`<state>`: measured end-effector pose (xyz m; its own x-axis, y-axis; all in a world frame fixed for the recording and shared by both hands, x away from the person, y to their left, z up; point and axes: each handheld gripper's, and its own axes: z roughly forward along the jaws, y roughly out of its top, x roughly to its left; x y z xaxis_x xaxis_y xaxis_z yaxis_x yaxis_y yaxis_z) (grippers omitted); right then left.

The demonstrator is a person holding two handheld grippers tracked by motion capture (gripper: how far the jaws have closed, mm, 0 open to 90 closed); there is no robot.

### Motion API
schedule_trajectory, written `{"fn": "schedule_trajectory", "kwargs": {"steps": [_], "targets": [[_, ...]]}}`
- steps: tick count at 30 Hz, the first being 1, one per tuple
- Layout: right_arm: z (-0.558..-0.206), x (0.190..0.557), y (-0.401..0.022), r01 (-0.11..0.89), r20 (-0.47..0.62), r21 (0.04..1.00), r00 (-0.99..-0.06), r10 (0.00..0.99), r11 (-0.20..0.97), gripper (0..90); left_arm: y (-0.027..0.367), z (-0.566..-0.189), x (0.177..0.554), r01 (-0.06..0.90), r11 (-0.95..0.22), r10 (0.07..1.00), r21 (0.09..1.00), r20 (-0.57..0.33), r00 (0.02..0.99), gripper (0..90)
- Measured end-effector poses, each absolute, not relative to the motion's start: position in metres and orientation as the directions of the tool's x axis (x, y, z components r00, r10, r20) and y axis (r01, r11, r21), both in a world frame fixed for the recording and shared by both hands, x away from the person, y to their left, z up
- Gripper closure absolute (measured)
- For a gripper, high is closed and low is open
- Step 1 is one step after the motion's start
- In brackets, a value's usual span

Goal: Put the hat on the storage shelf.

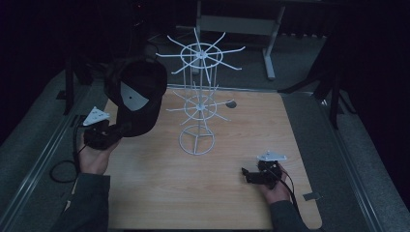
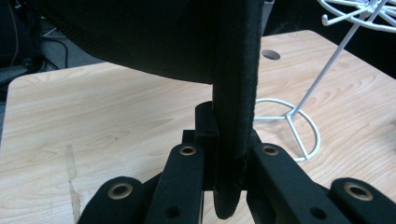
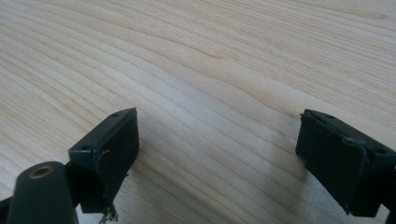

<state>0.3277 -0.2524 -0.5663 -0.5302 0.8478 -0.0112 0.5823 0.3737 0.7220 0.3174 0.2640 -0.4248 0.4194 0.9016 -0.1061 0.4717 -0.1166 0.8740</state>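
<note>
Black cap (image 1: 138, 96) hangs clenched by its brim in my left hand-held gripper (image 1: 112, 130); I should lift it level toward the white rack (image 1: 199, 96). Right hand-held gripper (image 1: 249, 174) rests released.

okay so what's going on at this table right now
A person sits at a wooden table with a gripper in each hand. The left gripper is clamped on the brim of a black cap, holding it up off the table beside a white wire rack with hook arms. The cap is not on any hook yet. The right gripper rests low near the table's right side, jaws apart and holding nothing.
</note>
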Motion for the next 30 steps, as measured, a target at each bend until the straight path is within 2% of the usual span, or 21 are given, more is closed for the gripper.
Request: {"fn": "schedule_trajectory", "kwargs": {"steps": [30], "targets": [[-0.566,0.327,-0.252,0.583,-0.010,0.722,-0.530,0.848,0.373,13.1,0.265,-0.402,0.312,0.397,-0.093,0.916,0.913,-0.077,0.393,86.8]]}}
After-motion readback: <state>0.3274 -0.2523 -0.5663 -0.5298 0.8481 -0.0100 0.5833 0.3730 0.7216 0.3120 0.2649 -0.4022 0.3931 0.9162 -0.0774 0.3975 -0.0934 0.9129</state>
